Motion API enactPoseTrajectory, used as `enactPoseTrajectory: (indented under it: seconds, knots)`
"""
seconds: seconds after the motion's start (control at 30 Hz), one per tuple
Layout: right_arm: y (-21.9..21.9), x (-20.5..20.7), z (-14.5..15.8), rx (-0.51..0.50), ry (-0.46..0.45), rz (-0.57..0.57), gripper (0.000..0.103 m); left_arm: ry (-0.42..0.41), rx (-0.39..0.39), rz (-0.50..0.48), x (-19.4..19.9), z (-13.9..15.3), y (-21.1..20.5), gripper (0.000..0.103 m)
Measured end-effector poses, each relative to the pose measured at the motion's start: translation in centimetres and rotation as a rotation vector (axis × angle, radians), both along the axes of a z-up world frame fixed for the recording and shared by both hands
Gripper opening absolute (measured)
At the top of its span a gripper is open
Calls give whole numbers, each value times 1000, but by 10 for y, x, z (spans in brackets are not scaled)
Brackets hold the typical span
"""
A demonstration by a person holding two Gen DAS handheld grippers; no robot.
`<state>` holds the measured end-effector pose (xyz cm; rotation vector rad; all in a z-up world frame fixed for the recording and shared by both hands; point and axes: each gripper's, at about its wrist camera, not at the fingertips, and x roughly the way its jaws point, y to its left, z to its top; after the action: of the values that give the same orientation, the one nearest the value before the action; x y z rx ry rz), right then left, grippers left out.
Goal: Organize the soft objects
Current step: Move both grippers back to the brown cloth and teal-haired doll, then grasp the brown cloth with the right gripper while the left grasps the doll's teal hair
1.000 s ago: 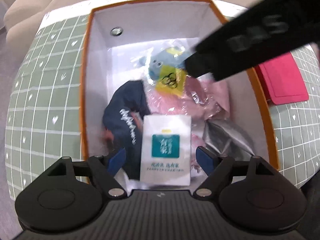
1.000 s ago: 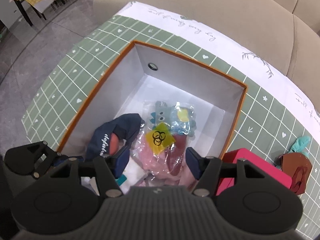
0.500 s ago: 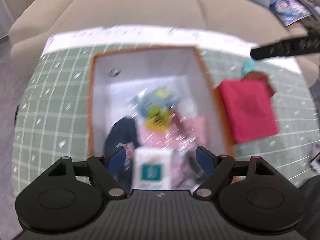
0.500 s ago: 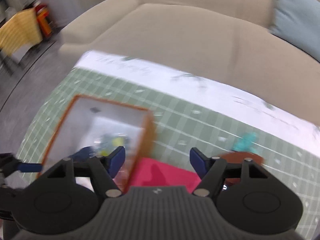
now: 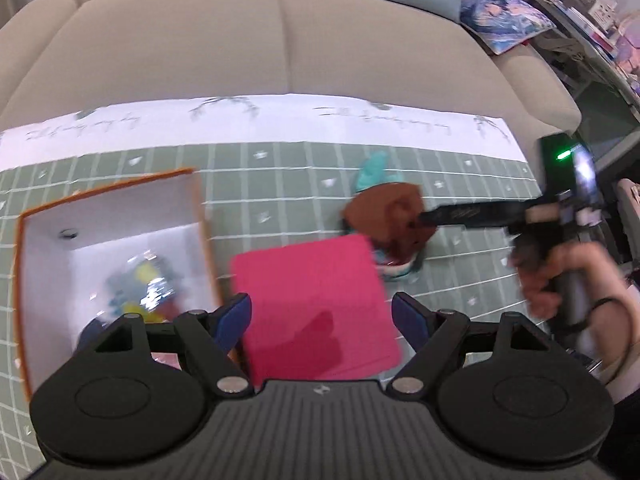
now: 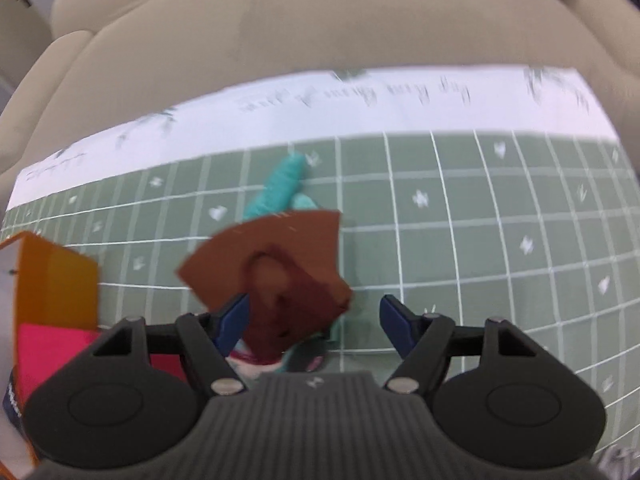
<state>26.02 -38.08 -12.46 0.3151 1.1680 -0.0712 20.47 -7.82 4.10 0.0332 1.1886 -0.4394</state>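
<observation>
Right wrist view: our right gripper [image 6: 314, 318] jaws apart over floppy brown leather piece [image 6: 276, 264]; left gripper [image 5: 322, 318] gaping above flat pink fabric square [image 5: 316, 308].

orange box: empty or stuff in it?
Not empty. The orange box stands open-topped, and blurred soft items lie on its white floor; what they are cannot be told.

Open tablecloth [image 6: 500, 240] lies right of the brown piece [image 6: 280, 264]; the orange-rimmed box [image 5: 200, 216] blocks left.
</observation>
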Motion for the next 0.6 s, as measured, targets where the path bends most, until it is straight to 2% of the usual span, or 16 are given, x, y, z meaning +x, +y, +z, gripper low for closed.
enactPoseTrajectory:
  seconds: [0.1, 0.2, 0.27, 0.33, 0.37, 0.53, 0.6]
  knots:
    - [-9, 5, -23, 21, 9, -39, 68, 2, 2, -25, 4, -4, -23, 93]
    - [-16, 7, -38, 84, 13, -66, 59, 1, 21, -53, 5, -9, -39, 93]
    - [-16, 7, -44, 112, 4, -67, 50, 7, 40, -60, 6, -12, -46, 93]
    - [-18, 3, -43, 145, -17, -72, 32, 16, 49, -62, 7, -17, -51, 93]
    - [-20, 1, -43, 150, -27, -79, 30, 20, 51, -63, 6, -18, -52, 93]
    - [-20, -8, -33, 117, -70, -54, 6, 44, 69, -74, 5, -29, -57, 93]
    - [-21, -9, -32, 113, -77, -46, 4, 56, 69, -73, 5, -32, -57, 93]
